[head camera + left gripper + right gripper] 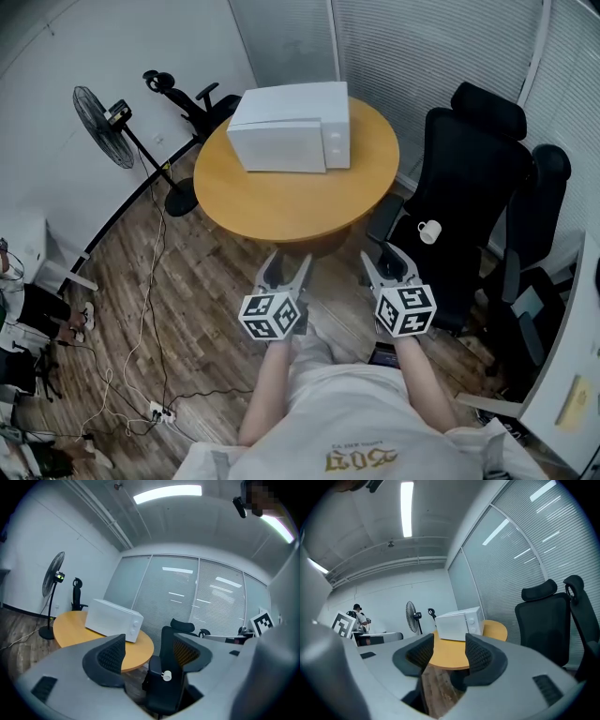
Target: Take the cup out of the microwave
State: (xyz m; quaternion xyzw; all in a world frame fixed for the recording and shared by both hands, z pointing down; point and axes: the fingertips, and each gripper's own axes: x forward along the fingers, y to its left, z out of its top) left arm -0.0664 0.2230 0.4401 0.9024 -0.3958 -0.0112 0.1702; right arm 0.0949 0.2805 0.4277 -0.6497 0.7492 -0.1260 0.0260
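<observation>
A white microwave [292, 127] stands with its door closed on the round wooden table [281, 202]; nothing of its inside shows. A small white cup [428, 231] rests on the black office chair [469, 178] right of the table, also seen as the cup [166, 675] in the left gripper view. My left gripper [289, 259] and right gripper [382, 255] hover side by side above the floor, short of the table's near edge. Both are open and empty. The left gripper [147, 641] faces the microwave [114, 619] and the chair; the right gripper [450, 641] faces the microwave [459, 624].
A standing fan [103, 114] and a second chair [192, 101] are behind the table at the left. Cables and a power strip [157, 411] lie on the wooden floor. A white desk [562, 394] runs along the right edge. A person [358, 613] stands far off.
</observation>
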